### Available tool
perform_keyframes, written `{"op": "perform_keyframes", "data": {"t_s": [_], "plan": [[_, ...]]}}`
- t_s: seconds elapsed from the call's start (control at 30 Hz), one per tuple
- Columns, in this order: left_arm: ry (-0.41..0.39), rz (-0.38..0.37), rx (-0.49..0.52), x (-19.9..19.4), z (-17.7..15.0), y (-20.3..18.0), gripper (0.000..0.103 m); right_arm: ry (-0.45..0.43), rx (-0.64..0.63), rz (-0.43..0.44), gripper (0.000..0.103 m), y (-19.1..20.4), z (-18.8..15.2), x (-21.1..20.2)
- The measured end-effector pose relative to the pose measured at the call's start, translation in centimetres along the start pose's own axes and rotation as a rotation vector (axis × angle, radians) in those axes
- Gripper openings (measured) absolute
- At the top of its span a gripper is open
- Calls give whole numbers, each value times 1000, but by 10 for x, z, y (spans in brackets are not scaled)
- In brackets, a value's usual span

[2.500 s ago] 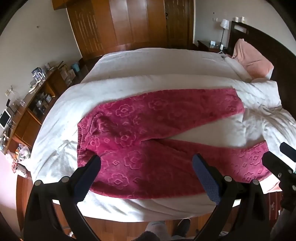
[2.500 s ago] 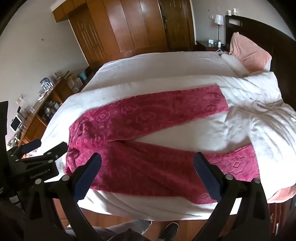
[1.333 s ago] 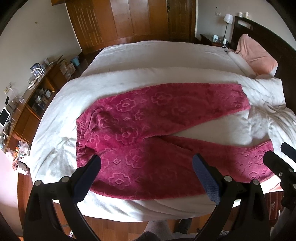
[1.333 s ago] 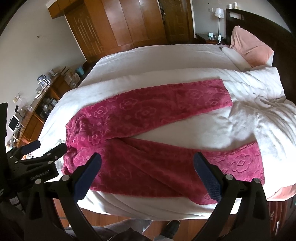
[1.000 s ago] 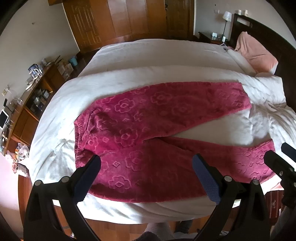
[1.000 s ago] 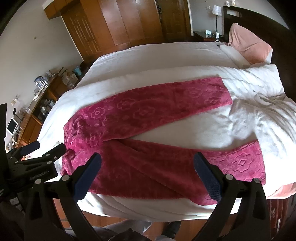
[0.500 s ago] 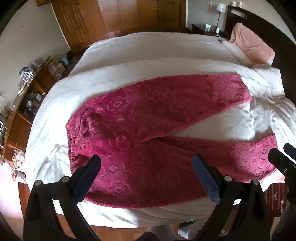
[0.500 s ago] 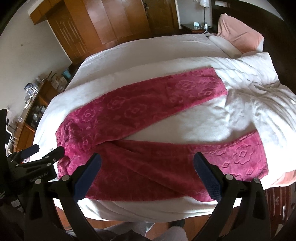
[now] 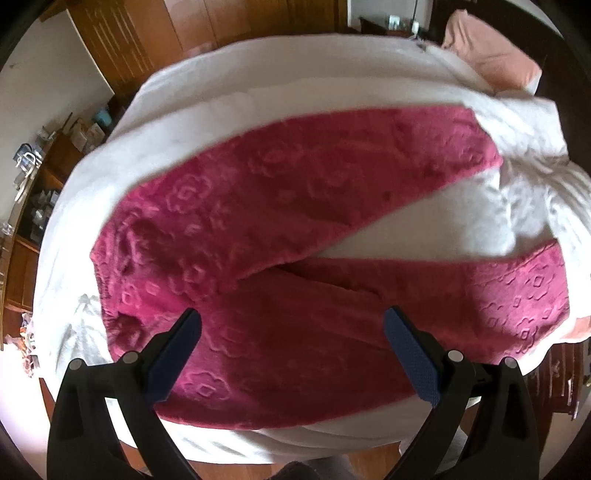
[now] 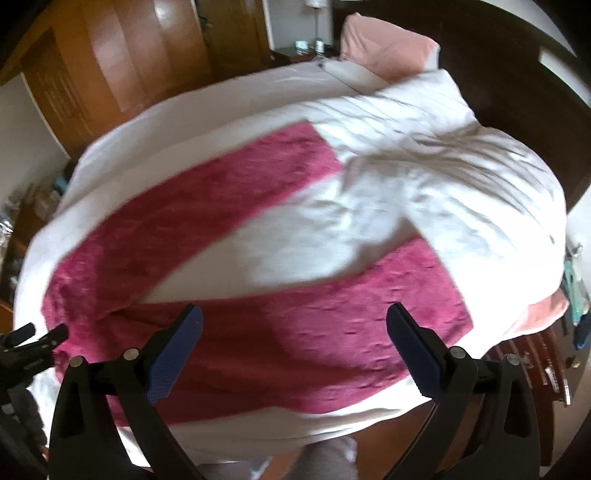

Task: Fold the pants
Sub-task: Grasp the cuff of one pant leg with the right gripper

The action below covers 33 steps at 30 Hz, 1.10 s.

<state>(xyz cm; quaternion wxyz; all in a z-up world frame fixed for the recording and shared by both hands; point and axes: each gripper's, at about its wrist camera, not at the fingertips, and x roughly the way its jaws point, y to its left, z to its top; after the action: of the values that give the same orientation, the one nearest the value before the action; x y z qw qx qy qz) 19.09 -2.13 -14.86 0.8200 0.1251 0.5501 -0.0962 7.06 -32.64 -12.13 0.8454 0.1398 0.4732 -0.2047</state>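
Pink fleece pants (image 9: 280,229) with an embossed flower pattern lie flat on the white bed (image 9: 258,74), waistband at the left, two legs spread in a V toward the right. They also show in the right wrist view (image 10: 295,332). My left gripper (image 9: 291,325) is open and empty, above the near leg close to the waist. My right gripper (image 10: 295,325) is open and empty, above the near leg's middle. The left gripper's tip shows at the left edge of the right wrist view (image 10: 33,339).
A pink pillow (image 10: 384,55) lies by the dark headboard (image 10: 517,74) at the right. A rumpled white duvet (image 10: 461,166) lies past the leg ends. Wooden wardrobes (image 9: 184,33) stand behind the bed. A cluttered shelf (image 9: 29,192) stands at the left. The wooden floor (image 10: 406,443) runs below the bed's near edge.
Both grippers have moved closer to the pants. The right gripper's view has swung toward the leg ends and headboard. Both stay open.
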Motion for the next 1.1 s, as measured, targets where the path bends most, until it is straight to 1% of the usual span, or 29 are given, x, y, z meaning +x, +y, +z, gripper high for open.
{"op": "perform_keyframes", "data": {"t_s": [0.2, 0.33, 0.43, 0.5, 0.57, 0.67, 0.7, 0.73, 0.8, 0.83, 0.87, 0.93, 1.0, 1.1], "plan": [[61, 48, -22, 29, 3, -31, 98, 77, 32, -34, 100, -84, 20, 60], [89, 84, -36, 45, 7, -55, 98, 133, 18, -36, 100, -121, 31, 100], [135, 106, -83, 61, 8, -67, 98, 170, -21, -21, 100, -139, 35, 134], [162, 119, -113, 70, 8, -75, 98, 196, -49, -13, 92, -144, 35, 156], [175, 142, -116, 77, 8, -83, 98, 230, -79, -2, 79, -151, 36, 179], [193, 171, -112, 84, 9, -94, 98, 265, -120, 25, 68, -155, 36, 203], [200, 184, -114, 87, 10, -96, 98, 270, -128, 30, 66, -155, 35, 207], [205, 190, -118, 87, 10, -98, 98, 267, -143, 30, 62, -155, 36, 211], [218, 204, -139, 89, 10, -97, 98, 254, -189, 16, 50, -153, 37, 213], [223, 209, -147, 90, 10, -97, 98, 252, -206, 10, 39, -153, 39, 212], [231, 220, -160, 91, 9, -94, 98, 253, -227, 11, 25, -151, 40, 208], [239, 241, -177, 90, 8, -90, 98, 258, -233, 58, 12, -149, 48, 200], [238, 257, -199, 89, 6, -84, 98, 234, -242, 81, 11, -147, 58, 191], [231, 273, -240, 86, 7, -74, 98, 165, -258, 90, 10, -144, 80, 173]]}}
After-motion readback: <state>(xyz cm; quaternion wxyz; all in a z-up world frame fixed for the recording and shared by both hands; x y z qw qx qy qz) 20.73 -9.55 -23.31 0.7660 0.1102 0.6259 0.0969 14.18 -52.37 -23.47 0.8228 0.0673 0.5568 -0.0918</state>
